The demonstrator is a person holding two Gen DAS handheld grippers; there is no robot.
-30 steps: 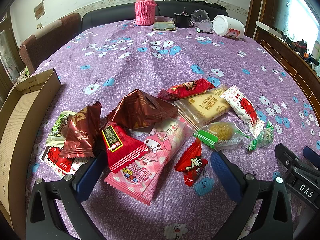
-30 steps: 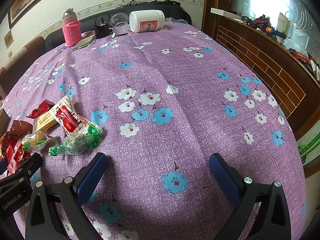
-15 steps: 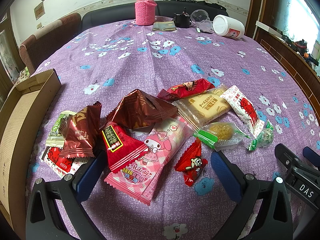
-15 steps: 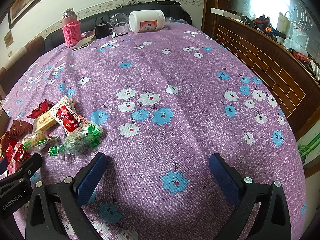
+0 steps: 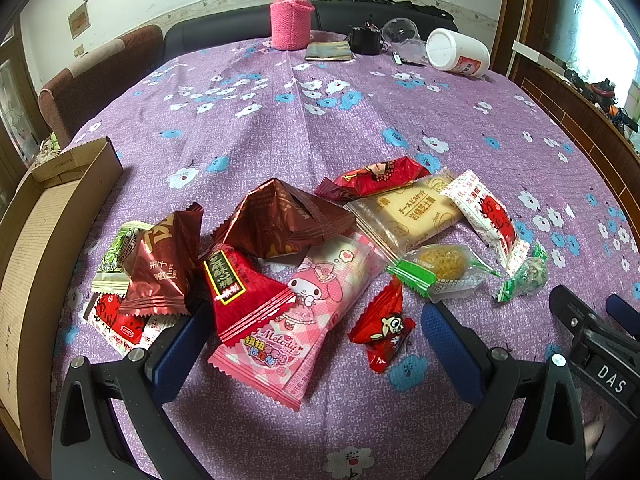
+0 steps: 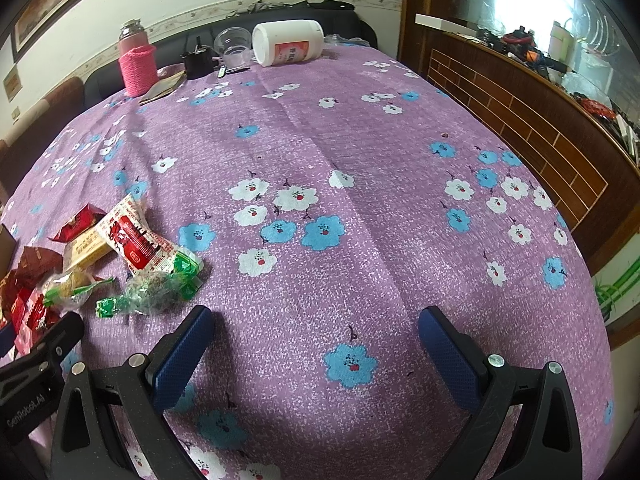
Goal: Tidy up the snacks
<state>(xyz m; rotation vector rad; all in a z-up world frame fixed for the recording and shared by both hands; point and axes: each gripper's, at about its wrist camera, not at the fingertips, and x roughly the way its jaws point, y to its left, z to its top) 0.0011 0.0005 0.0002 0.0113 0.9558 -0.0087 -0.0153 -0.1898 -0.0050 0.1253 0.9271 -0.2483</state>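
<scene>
A heap of wrapped snacks lies on the purple flowered tablecloth. My left gripper [image 5: 316, 332] is open, its blue fingers straddling a pink Melody packet [image 5: 304, 312], a red triangular pack [image 5: 240, 292] and a small red candy [image 5: 382, 330]. Behind them sit a dark brown pouch [image 5: 280, 220], a beige biscuit pack [image 5: 408, 212] and a white-red sachet [image 5: 486, 216]. A cardboard box [image 5: 40, 216] stands at the left. My right gripper [image 6: 316, 344] is open over bare cloth, right of a green-wrapped ball [image 6: 152, 292] and the white-red sachet [image 6: 136, 240].
At the table's far edge stand a pink-sleeved flask [image 5: 290, 12], a black item [image 5: 366, 38], clear cups [image 5: 400, 34] and a toppled white jar [image 5: 458, 52]. A wooden cabinet [image 6: 540, 128] runs along the right. The right gripper's body [image 5: 596, 356] shows at the lower right.
</scene>
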